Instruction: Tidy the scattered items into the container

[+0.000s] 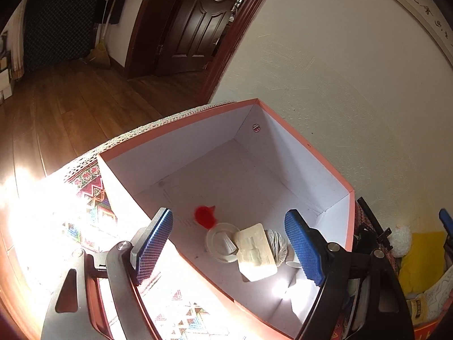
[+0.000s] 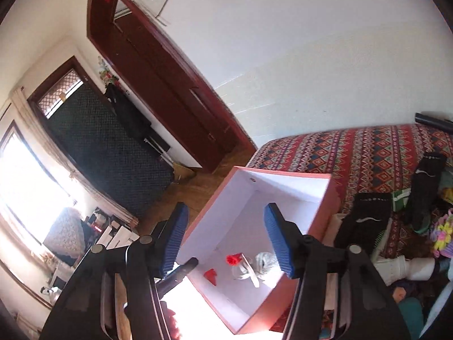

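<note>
Nearest in the left wrist view, the left claw [image 1: 230, 243] stands wide apart, its blue ridged pads [image 1: 154, 245] holding nothing and framing the open box [image 1: 294, 147] below. The right claw [image 2: 226, 239] is partly open and empty too, its ribbed blue pads [image 2: 279, 243] poised above the same box.

The box is squarish cardboard, salmon-pink outside and smooth white inside, resting on a bed covered by a woven cloth [image 2: 368, 153] of red diamond patterning. Gathered in its near corner lie a fuzzy red item [image 1: 205, 216], a round white lid-like disc [image 1: 222, 243], a flat cream moulded plastic tray [image 1: 256, 252] and a ball of pale twine [image 1: 276, 245].

Outside the box, on the bed, lie black socks [image 2: 365, 221] and a white ribbed bottle [image 2: 407, 267]. Beyond are plank flooring [image 1: 85, 96], a dark panelled wooden door [image 1: 198, 19] and a textured white wall [image 1: 339, 70].
</note>
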Available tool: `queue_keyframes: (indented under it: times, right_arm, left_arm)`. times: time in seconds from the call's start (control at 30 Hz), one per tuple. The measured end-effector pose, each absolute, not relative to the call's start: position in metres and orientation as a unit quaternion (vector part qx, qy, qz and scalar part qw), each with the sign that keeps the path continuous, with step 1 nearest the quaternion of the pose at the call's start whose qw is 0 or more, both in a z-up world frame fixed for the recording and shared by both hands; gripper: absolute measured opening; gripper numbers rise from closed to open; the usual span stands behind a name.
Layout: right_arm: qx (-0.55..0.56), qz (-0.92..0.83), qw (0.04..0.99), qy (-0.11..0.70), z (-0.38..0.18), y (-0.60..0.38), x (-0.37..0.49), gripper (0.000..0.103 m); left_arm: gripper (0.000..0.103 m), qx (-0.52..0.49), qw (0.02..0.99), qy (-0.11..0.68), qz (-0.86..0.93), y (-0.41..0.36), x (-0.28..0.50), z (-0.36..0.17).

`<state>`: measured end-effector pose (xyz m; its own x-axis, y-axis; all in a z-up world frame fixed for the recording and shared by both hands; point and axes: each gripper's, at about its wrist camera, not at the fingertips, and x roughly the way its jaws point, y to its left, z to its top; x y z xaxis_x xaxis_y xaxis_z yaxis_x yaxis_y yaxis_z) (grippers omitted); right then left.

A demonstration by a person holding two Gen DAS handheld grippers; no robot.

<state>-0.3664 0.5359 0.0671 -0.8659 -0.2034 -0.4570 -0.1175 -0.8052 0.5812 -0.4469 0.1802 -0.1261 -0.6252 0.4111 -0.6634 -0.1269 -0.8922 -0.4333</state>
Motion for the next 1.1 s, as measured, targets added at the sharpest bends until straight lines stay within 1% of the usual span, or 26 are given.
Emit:
queue_keyframes:
  times: [0.13, 0.27, 0.37, 0.5, 0.57, 0.67, 0.8, 0.9, 1.0, 1.03, 1.07, 1.1]
  right_arm:
    - [0.270, -0.904, -0.030, -0.330, 0.045, 0.575, -0.335, 0.055]
    - [0.281, -0.891, -0.058, -0.353, 0.023, 0.605, -0.314, 0.055]
    - [0.286, -0.881, -0.071, -0.369, 0.007, 0.622, -0.303, 0.055]
    - [0.301, -0.862, -0.094, -0.397, -0.024, 0.647, -0.294, 0.055]
    - [0.310, -0.847, -0.106, -0.419, -0.043, 0.662, -0.290, 0.055]
    - [0.324, -0.823, -0.138, -0.446, -0.072, 0.686, -0.284, 0.055]
    - [0.351, -0.789, -0.160, -0.478, -0.112, 0.713, -0.286, 0.055]
    - [0.363, -0.771, -0.152, -0.500, -0.137, 0.725, -0.299, 0.052]
    - [0.381, -0.773, -0.156, -0.483, -0.148, 0.731, -0.319, 0.051]
    - [0.390, -0.773, -0.161, -0.474, -0.151, 0.732, -0.324, 0.041]
    - [0.396, -0.774, -0.167, -0.465, -0.154, 0.733, -0.327, 0.033]
    - [0.399, -0.775, -0.170, -0.460, -0.157, 0.735, -0.327, 0.020]
  left_arm:
    - [0.081, -0.401, 0.148, -0.181, 0.886, 0.176, -0.445, -0.123]
    - [0.081, -0.379, 0.165, -0.154, 0.898, 0.195, -0.432, -0.108]
    - [0.081, -0.356, 0.208, -0.118, 0.903, 0.231, -0.409, -0.092]
    - [0.081, -0.339, 0.309, -0.051, 0.887, 0.311, -0.363, -0.087]
    - [0.081, -0.344, 0.368, -0.031, 0.863, 0.352, -0.341, -0.097]
    - [0.081, -0.361, 0.411, 0.016, 0.837, 0.409, -0.315, -0.125]
    - [0.081, -0.377, 0.419, 0.097, 0.820, 0.468, -0.311, -0.167]
    - [0.081, -0.352, 0.405, 0.146, 0.831, 0.492, -0.324, -0.183]
    - [0.081, -0.323, 0.433, 0.182, 0.822, 0.511, -0.334, -0.192]
    - [0.081, -0.321, 0.445, 0.192, 0.814, 0.516, -0.338, -0.196]
    - [0.081, -0.320, 0.457, 0.204, 0.804, 0.522, -0.338, -0.201]
    - [0.081, -0.319, 0.470, 0.215, 0.795, 0.526, -0.337, -0.206]
